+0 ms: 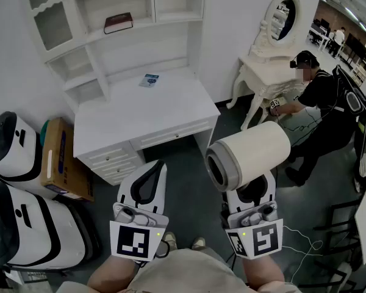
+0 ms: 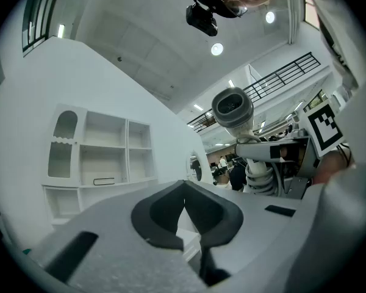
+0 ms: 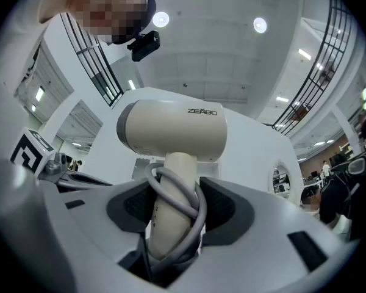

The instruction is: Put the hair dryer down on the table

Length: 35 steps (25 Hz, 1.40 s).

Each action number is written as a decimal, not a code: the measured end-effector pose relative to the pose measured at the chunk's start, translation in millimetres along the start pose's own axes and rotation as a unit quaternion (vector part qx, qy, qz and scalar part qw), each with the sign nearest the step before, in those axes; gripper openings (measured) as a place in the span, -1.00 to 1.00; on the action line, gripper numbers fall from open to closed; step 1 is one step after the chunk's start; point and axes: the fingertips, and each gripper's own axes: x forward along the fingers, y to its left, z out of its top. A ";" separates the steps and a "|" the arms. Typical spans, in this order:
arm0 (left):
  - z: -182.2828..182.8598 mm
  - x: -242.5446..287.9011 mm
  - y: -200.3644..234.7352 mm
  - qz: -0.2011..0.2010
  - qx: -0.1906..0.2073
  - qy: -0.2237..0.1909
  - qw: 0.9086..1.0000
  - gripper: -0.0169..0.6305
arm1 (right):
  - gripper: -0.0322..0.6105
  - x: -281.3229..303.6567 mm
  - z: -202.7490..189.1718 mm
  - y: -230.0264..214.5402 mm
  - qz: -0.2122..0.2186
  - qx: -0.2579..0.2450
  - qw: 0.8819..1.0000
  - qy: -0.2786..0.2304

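Right gripper is clenched on the handle of the cream plastic hair dryer w/ a fat round barrel. The pads press both sides of the handle, w/ the grey rubber cord looped round it btwn the jaws. In the head view the hair dryer is up in the air above the right gripper, barrel mouth facing the camera, off the front-right corner of the white table w/ drawers, over the dark floor and not over the top yet. Left gripper has its jaws together on nothing and hangs level beside it. Step, imo: carry phase, set-down not begun. Next move needs a reach fwd and left till the dryer is over bare tabletop, clear of the small blue booklet. Then lower till barrel and handle both rest, and only then let go, so it doesn't roll.
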 end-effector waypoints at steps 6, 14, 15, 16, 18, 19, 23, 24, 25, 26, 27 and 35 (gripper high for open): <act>1.2 7.2 -1.8 -0.003 0.003 -0.005 1.000 -0.91 | -0.26 2.9 -5.1 -2.6 0.004 0.007 1.000 0.002; 3.1 3.5 -7.4 -0.006 0.005 -0.004 1.000 -0.91 | -0.26 -2.7 -3.2 -1.8 0.010 0.011 1.000 0.000; 3.7 3.0 -7.8 -0.005 0.005 -0.005 1.000 -0.91 | -0.26 -3.2 -2.7 -1.4 0.011 0.011 1.000 0.001; 4.1 2.4 -8.3 -0.005 0.006 -0.005 1.000 -0.91 | -0.26 -3.7 -2.3 -0.9 0.013 0.012 1.000 0.000; 3.3 1.4 -9.8 -0.005 0.008 -0.005 1.000 -0.91 | -0.26 -5.6 -2.4 -0.1 0.017 0.019 1.000 -0.002; 2.4 1.0 -10.8 -0.005 0.008 -0.004 1.000 -0.91 | -0.26 -6.7 -2.7 0.2 0.018 0.021 1.000 -0.003; 0.9 1.7 -14.6 -0.005 0.007 -0.003 1.000 -0.91 | -0.26 -8.9 -5.5 -1.5 0.018 0.021 1.000 0.002; 1.1 2.2 -15.3 -0.005 0.006 -0.004 1.000 -0.91 | -0.26 -9.1 -6.4 -2.4 0.018 0.020 1.000 0.004; 1.3 2.8 -16.0 -0.004 0.005 -0.005 1.000 -0.91 | -0.26 -9.5 -7.4 -3.5 0.017 0.020 1.000 0.006; 1.2 3.2 -17.0 -0.003 0.003 -0.005 1.000 -0.91 | -0.26 -10.4 -8.4 -4.8 0.016 0.020 1.000 0.008; 0.9 3.5 -18.5 -0.003 0.003 -0.004 1.000 -0.91 | -0.26 -11.8 -9.3 -6.2 0.016 0.021 1.000 0.010; 8.9 9.0 -41.8 0.002 0.009 -0.011 1.000 -0.91 | -0.26 -26.7 -4.4 -25.4 0.019 0.023 1.000 0.004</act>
